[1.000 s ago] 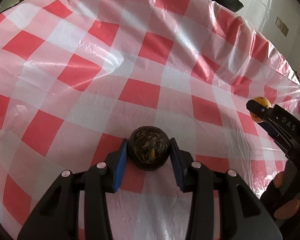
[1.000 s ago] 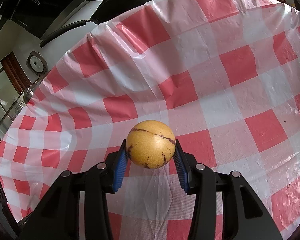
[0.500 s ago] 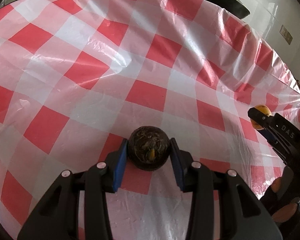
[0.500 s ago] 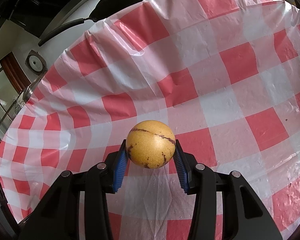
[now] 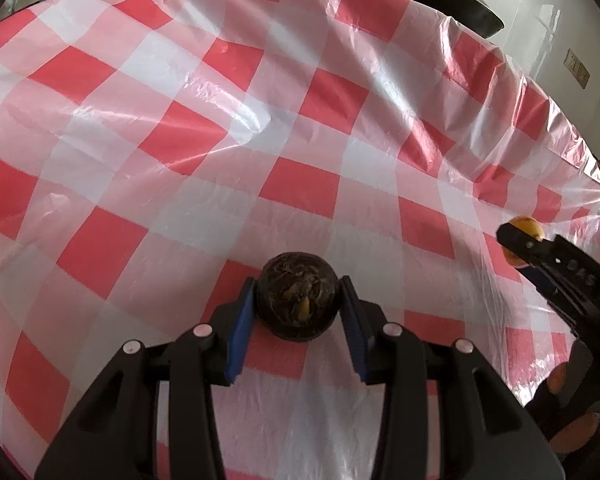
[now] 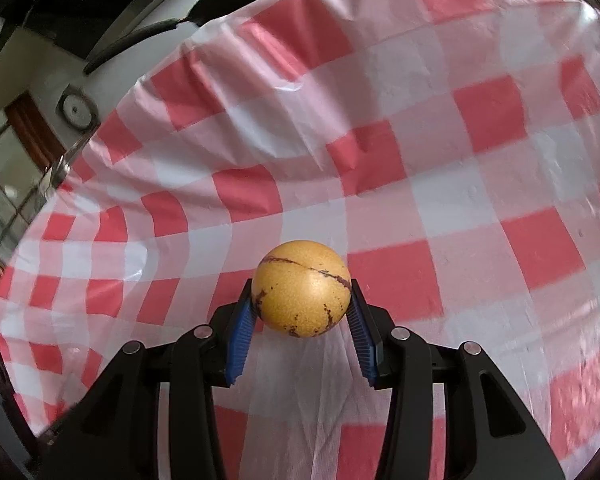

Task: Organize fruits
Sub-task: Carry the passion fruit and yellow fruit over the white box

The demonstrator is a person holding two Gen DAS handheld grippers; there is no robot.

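My left gripper (image 5: 298,304) is shut on a dark brown round fruit (image 5: 298,294) and holds it above the red-and-white checked tablecloth (image 5: 220,140). My right gripper (image 6: 301,300) is shut on a yellow round fruit with brown streaks (image 6: 301,288), also above the cloth (image 6: 420,160). In the left wrist view the right gripper shows at the right edge, with the yellow fruit (image 5: 525,230) peeking out behind its finger (image 5: 540,256).
A dark pan (image 5: 440,4) stands past the table's far edge in the left wrist view. Dark handles and a pan (image 6: 148,28) lie beyond the table edge in the right wrist view, with a wooden door frame (image 6: 32,128) at the left.
Both grippers keep their fruits. The left wrist view has shifted a little, with more of the far table edge showing. The right wrist view has moved and is slightly blurred.
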